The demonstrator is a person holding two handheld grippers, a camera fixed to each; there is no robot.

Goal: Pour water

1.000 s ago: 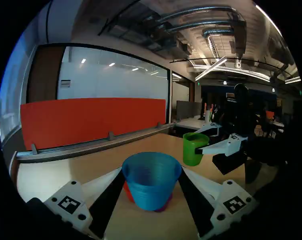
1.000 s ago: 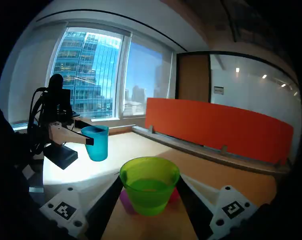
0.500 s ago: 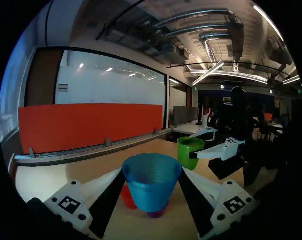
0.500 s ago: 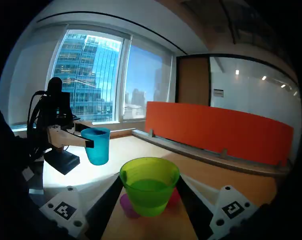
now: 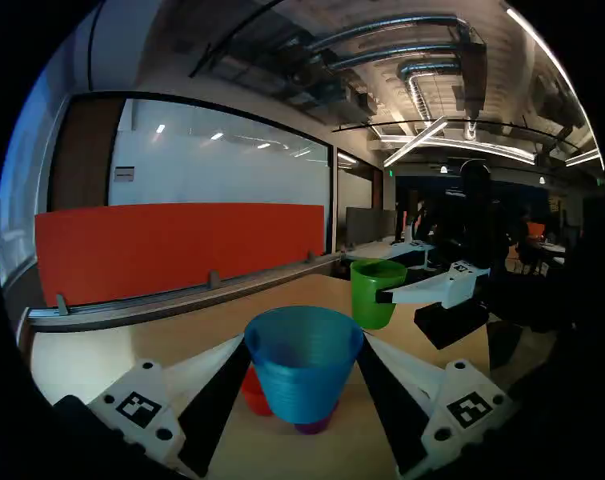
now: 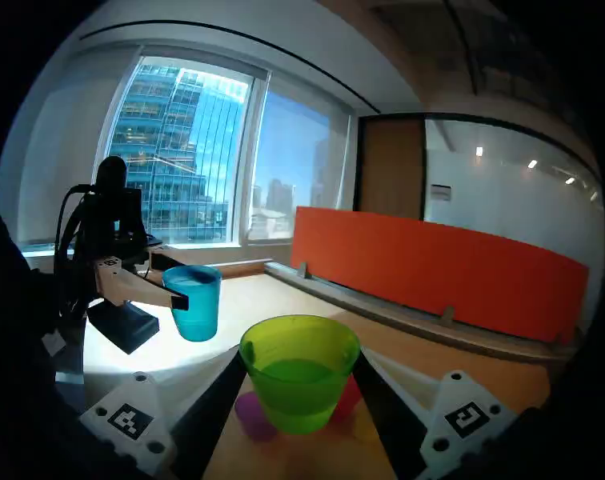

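1. Left gripper (image 5: 302, 356): jaws closed on a blue cup (image 5: 302, 380), one finger at each side. The cup is upright and held above the table (image 5: 214, 320). I cannot tell what is inside it.
2. Right gripper (image 6: 300, 378): jaws clamped on a green cup (image 6: 300, 360), also upright. Its lower half is darker, which I read as water.
3. In the left gripper view, the green cup is ahead and to the right of the blue cup, near it but not touching.
4. Red piece (image 5: 254, 396) and purple piece (image 5: 314, 424): on the table beneath the blue cup, mostly hidden. I cannot identify them.
5. Orange screen (image 5: 174, 240): stands along the table's far edge.
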